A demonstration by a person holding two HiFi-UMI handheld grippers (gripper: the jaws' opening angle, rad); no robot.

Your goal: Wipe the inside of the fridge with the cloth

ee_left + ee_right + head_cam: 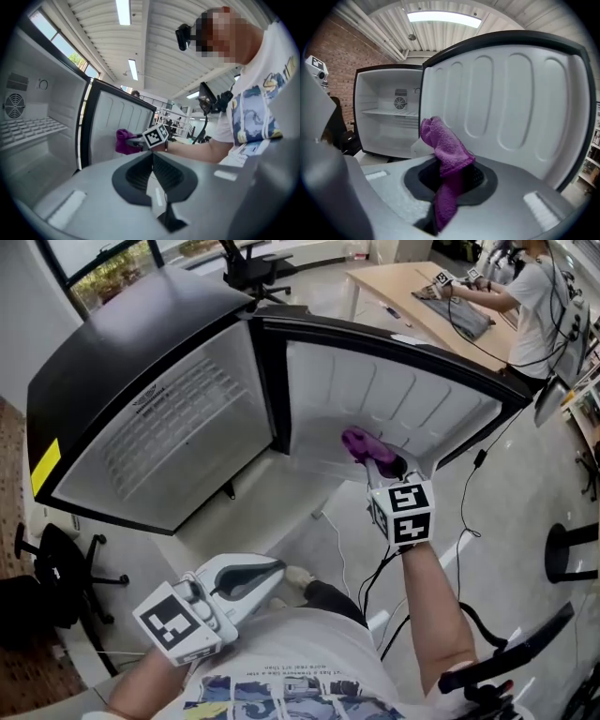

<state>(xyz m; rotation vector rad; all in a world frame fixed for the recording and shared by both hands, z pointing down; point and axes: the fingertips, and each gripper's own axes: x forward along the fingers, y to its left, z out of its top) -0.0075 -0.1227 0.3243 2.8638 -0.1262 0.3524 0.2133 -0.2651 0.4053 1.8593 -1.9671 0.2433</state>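
Note:
A small black fridge (112, 362) stands with its door (394, 399) swung wide, so the white interior (169, 427) and a wire shelf (28, 126) show. My right gripper (377, 463) is shut on a purple cloth (358, 442), held close to the ribbed inner door panel (511, 108); I cannot tell if they touch. The cloth (443, 150) bunches up out of the right gripper (450, 176). My left gripper (274, 568) hangs low near my body, shut and empty. From the left gripper (152, 157) I see the cloth (123, 140) before the door.
A black office chair (56, 568) stands left of the fridge. Cables (337, 540) trail over the floor below the door. A wooden table (422, 296) with a person (539, 296) working at it is at the back right. Another chair base (572, 554) sits at the right.

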